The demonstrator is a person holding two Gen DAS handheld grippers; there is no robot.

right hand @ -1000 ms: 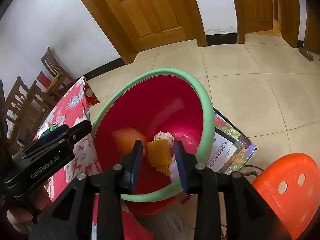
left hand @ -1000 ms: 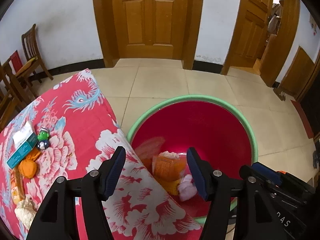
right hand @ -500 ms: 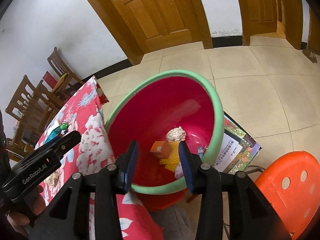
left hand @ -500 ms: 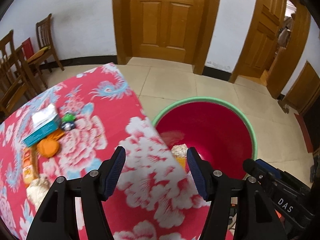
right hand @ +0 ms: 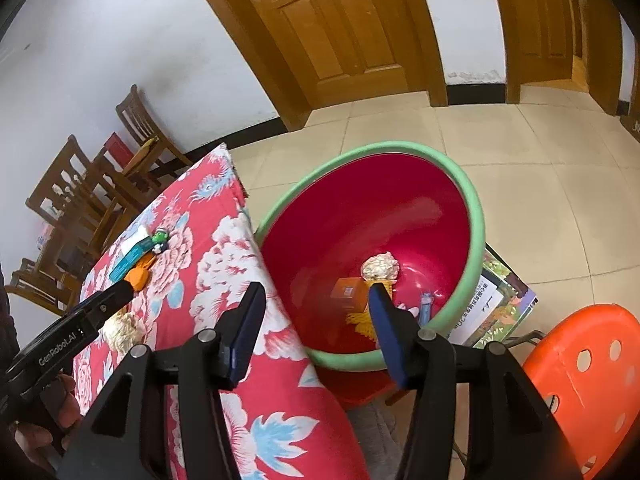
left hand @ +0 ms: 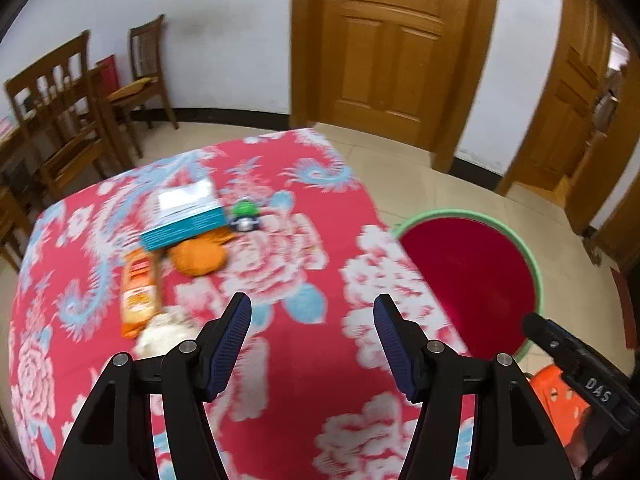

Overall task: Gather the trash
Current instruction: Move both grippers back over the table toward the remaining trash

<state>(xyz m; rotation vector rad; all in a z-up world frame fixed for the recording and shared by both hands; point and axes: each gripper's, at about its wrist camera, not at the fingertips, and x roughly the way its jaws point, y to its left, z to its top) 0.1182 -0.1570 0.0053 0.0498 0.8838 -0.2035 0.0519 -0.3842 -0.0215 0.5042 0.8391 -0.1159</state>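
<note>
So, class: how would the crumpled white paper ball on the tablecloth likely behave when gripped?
The crumpled paper ball looks wadded, so probably light and squashable. Its lumpy shape suggests little rolling. The open left gripper could likely pinch it easily.

Two grippers [left hand: 312, 340], one basin [right hand: 476, 216], two paper wads [right hand: 380, 267], [left hand: 164, 330]

You're looking at a table in red floral cloth [left hand: 280, 360], on it a teal-edged box [left hand: 182, 216], green toy [left hand: 245, 214], orange lump [left hand: 198, 258], orange snack packet [left hand: 138, 294], crumpled paper wad [left hand: 164, 330], tiled floor [right hand: 540, 160] carrying the basin [right hand: 474, 216], orange stool [right hand: 588, 376].
</note>
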